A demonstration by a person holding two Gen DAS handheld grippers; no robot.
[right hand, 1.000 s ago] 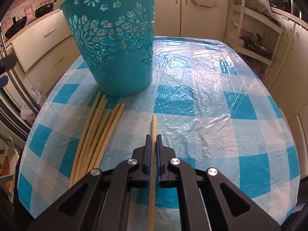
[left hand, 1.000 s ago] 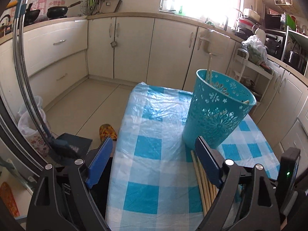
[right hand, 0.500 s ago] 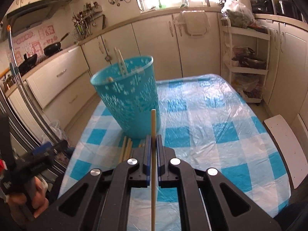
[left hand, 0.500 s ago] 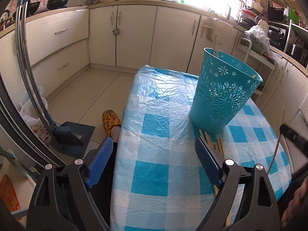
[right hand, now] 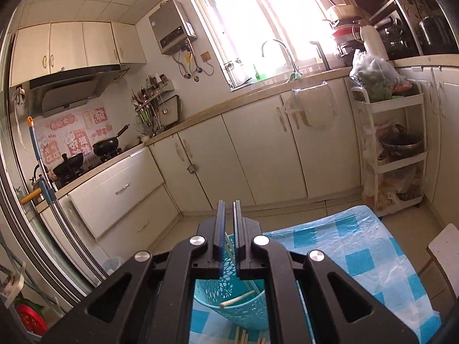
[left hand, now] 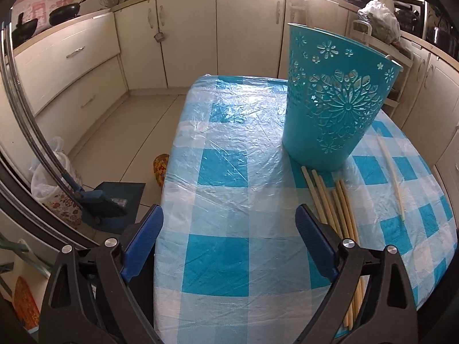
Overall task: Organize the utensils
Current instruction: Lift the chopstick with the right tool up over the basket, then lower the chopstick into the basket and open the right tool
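Note:
A teal perforated basket point(left hand: 335, 103) stands on the blue-checked table point(left hand: 223, 177). Several wooden chopsticks point(left hand: 335, 209) lie in a bundle in front of it, and one pale chopstick point(left hand: 391, 177) lies alone to the right. My left gripper point(left hand: 229, 238) is open and empty, low over the near table edge, left of the bundle. My right gripper point(right hand: 228, 229) is high above the basket point(right hand: 229, 301), jaws a narrow gap apart with nothing between them. Chopsticks point(right hand: 238, 299) rest inside the basket.
Kitchen cabinets point(left hand: 183, 37) run along the back and left walls. A white shelf trolley point(right hand: 393, 149) stands at the right. A dustpan and broom point(left hand: 106, 200) sit on the floor left of the table. A white stool point(right hand: 444, 246) is at the table's right.
My right gripper rose from table height to above the basket and no longer holds the chopstick it carried. My left gripper shifted back and lower; the basket now looks nearer.

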